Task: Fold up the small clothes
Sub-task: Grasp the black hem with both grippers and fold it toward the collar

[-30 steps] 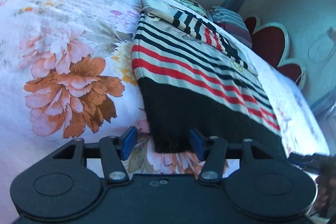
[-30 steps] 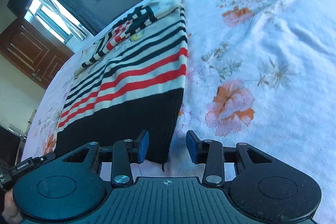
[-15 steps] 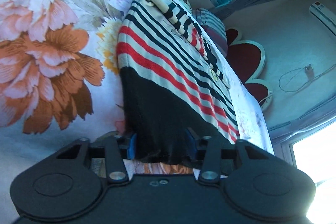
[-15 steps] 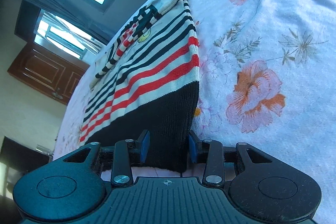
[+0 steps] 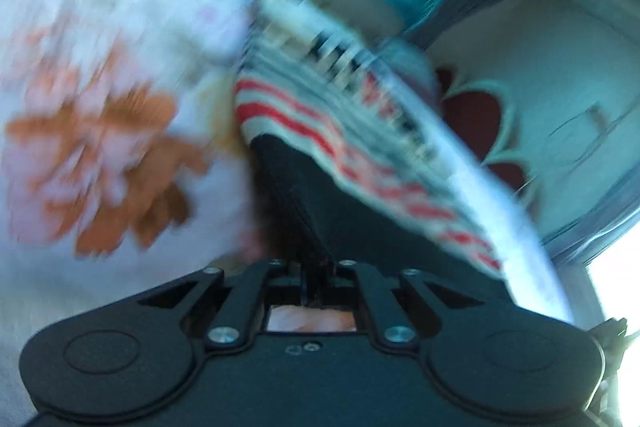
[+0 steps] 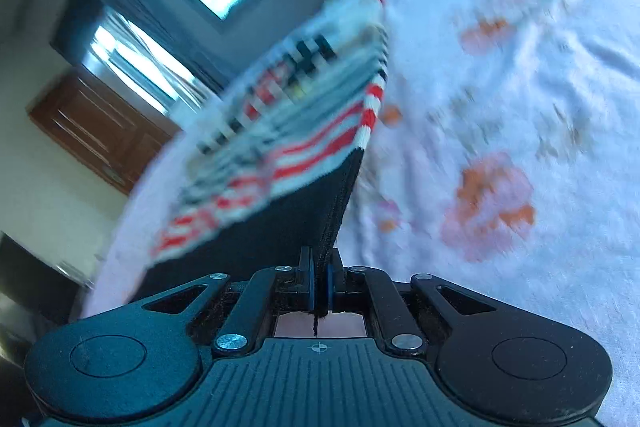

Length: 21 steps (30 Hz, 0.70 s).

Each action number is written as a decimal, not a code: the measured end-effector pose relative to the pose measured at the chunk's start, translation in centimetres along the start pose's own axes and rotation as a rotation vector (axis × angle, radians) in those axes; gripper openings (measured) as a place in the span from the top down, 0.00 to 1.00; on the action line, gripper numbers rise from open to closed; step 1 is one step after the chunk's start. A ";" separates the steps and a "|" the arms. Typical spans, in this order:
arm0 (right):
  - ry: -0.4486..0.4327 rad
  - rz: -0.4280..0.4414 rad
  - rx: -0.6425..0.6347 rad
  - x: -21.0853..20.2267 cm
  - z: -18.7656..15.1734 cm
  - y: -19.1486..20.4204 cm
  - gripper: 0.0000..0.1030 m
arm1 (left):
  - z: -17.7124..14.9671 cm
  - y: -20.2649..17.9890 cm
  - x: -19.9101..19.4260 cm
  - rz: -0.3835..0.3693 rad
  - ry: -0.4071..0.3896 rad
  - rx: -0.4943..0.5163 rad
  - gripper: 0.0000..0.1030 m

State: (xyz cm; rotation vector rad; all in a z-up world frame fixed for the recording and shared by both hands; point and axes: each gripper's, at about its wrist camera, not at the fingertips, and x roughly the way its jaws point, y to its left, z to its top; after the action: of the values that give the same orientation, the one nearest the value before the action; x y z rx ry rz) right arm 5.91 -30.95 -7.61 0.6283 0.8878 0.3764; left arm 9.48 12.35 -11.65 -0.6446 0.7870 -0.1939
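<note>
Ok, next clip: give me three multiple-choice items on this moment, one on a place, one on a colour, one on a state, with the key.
1. Where does the striped sweater lie?
A. on a floral bedspread
B. on a wooden floor
C. in a basket

2. What colour is the sweater's hem band nearest the tools?
A. yellow
B. black
C. green

3. How does the right tool stand?
A. wide open above the hem
B. shut on nothing
C. shut on the hem

Key: 1 A, flower-printed cloth surrounds the sweater; 2 B, the band below the red stripes is black; 3 C, the blue pads pinch the black edge. The left tool grips likewise.
</note>
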 end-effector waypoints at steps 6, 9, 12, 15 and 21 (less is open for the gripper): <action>0.009 0.003 -0.014 0.7 0.3 0.6 0.95 | 0.4 -0.7 0.2 0.011 -0.007 0.022 0.97; 0.011 -0.002 -0.014 0.9 0.4 0.7 0.95 | 0.6 -1.3 0.2 0.027 -0.010 0.050 0.97; 0.006 -0.005 -0.017 0.7 0.7 1.0 0.95 | 0.7 -1.5 -0.2 0.040 -0.019 0.077 0.97; -0.003 -0.014 -0.017 0.6 1.0 1.3 0.95 | 0.8 -1.5 -1.0 0.037 -0.033 0.089 0.97; -0.046 -0.027 -0.049 -0.3 2.1 3.1 0.95 | 1.9 -2.5 -2.3 -0.005 -0.084 0.106 0.97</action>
State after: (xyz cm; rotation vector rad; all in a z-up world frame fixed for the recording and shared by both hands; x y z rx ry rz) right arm 7.29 -29.51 -4.46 0.5776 0.8402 0.3573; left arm 9.40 12.20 -7.75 -0.5513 0.6895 -0.2107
